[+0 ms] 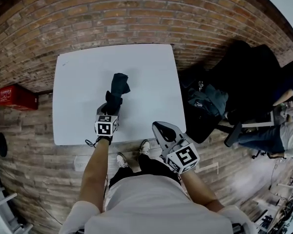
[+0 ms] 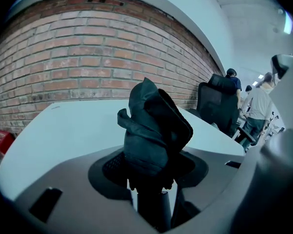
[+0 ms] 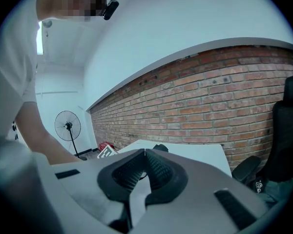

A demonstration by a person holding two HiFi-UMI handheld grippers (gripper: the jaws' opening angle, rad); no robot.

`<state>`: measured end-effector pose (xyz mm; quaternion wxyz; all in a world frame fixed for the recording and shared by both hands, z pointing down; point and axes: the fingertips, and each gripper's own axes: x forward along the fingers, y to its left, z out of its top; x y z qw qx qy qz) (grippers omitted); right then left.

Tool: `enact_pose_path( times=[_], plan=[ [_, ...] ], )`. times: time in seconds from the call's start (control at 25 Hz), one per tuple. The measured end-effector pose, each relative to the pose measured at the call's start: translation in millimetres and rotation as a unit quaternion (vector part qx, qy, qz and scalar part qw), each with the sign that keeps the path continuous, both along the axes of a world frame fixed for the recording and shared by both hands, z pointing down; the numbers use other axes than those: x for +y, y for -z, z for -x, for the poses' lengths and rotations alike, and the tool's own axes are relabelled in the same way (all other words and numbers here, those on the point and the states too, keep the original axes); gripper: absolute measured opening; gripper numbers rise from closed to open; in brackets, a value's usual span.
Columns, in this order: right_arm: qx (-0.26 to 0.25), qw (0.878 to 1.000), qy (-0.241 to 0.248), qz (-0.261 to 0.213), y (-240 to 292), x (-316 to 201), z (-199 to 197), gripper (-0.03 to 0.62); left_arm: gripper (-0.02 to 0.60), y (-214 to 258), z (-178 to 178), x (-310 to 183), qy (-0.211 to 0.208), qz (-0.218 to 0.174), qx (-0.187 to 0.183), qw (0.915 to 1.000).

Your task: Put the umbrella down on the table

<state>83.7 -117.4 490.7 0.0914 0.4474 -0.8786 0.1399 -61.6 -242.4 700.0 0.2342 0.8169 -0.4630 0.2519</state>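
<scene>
The left gripper point(image 1: 109, 109) is holding the umbrella point(image 1: 118, 88) over the near middle part of the white table point(image 1: 141, 62). In the left gripper view, the left gripper point(image 2: 154, 182) is pinching the dark folded umbrella point(image 2: 154, 128) at its lower end, with both jaws pressing on the bunched fabric just above the black shaft. The umbrella is pointing away from the gripper toward the far side of the table point(image 2: 58, 130), and its free end is standing raised. No view is showing whether that end is touching the tabletop.

The right gripper point(image 1: 158, 128) is hovering at the near edge of the table, to the right of the left gripper and well apart from the umbrella. In the right gripper view, the right gripper point(image 3: 145, 153) is keeping its ribbed pads pressed together at the tips, with nothing between them.

A brick wall point(image 1: 136, 13) is running along the far side of the table. A red box point(image 1: 17, 97) is sitting on the floor at the left. A black office chair point(image 1: 244, 72) is standing at the right. A pedestal fan point(image 3: 67, 126) is showing in the right gripper view.
</scene>
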Motion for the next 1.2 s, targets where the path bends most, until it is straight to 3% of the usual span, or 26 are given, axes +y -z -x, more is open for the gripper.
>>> enact_pose_path(
  times=[0.52,1.2],
  plan=[
    [-0.004,1.000,-0.027,0.012,-11,-3,-27,0.020,0.227,-30,-13,-25,0.011,0.048,-0.044,0.9978],
    [-0.013,0.999,-0.027,0.020,-18,-14,-40,0.020,0.247,-45,-13,-21,0.050,0.071,-0.052,0.9948]
  ],
)
